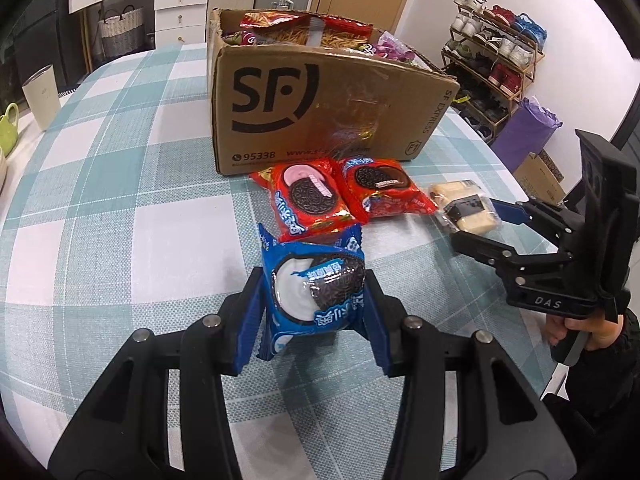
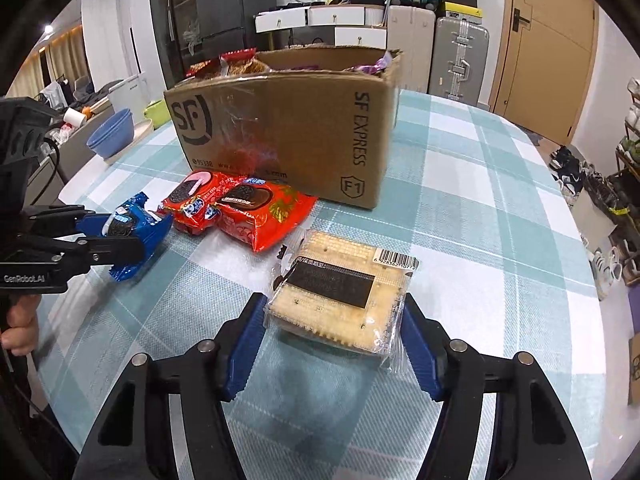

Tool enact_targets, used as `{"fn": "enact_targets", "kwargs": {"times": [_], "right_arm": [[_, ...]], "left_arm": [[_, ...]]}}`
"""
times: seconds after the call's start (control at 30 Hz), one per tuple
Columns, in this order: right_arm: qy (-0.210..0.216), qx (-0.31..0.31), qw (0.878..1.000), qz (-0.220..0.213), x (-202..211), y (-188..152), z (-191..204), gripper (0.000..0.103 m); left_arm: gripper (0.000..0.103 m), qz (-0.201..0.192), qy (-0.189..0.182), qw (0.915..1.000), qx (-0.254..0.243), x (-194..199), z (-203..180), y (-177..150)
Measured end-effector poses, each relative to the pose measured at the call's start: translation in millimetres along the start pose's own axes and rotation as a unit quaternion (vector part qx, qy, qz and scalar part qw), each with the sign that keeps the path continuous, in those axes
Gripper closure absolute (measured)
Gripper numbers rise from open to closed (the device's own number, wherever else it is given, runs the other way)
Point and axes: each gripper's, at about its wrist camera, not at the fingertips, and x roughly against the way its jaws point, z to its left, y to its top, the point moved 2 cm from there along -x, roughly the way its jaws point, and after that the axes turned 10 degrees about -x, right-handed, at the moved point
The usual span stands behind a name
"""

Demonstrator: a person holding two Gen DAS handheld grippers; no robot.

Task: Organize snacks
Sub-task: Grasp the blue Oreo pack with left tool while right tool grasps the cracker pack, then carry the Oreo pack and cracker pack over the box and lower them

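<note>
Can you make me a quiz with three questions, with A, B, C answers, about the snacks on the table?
1. Where do the two red packs lie?
A. Inside the box
B. On the table in front of the box
C. On the floor

2. What colour is the pack in the left gripper?
A. Blue
B. Green
C. Yellow

3. What is the right gripper doing?
A. It is far from every snack
B. It grips a red pack
C. Its fingers are shut on the cracker pack

Answers:
1 B: both lie side by side on the checked cloth, just before the box.
2 A: the left gripper is shut on a blue pack.
3 C: the right gripper has the cracker pack between its fingers, which touch the pack's sides.
</note>
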Motion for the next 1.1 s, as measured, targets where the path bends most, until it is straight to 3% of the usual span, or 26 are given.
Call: {"fn": "enact_targets", "kwargs": {"times": [0.6, 1.1], "right_arm": [[0.027, -0.021, 0.996, -0.085, 45.3, 19.3, -4.3, 0.037], [0.045, -0.017, 0.992, -0.118, 68.8, 47.3, 3.9, 0.037]], "left_arm": [[0.060, -0.046, 0.002, 0.9988, -0.016, 35.7, -12.6, 10.7], [0.060, -0.091, 0.024, 0.9956, 0.000, 73.3, -1.3, 53.7]]}}
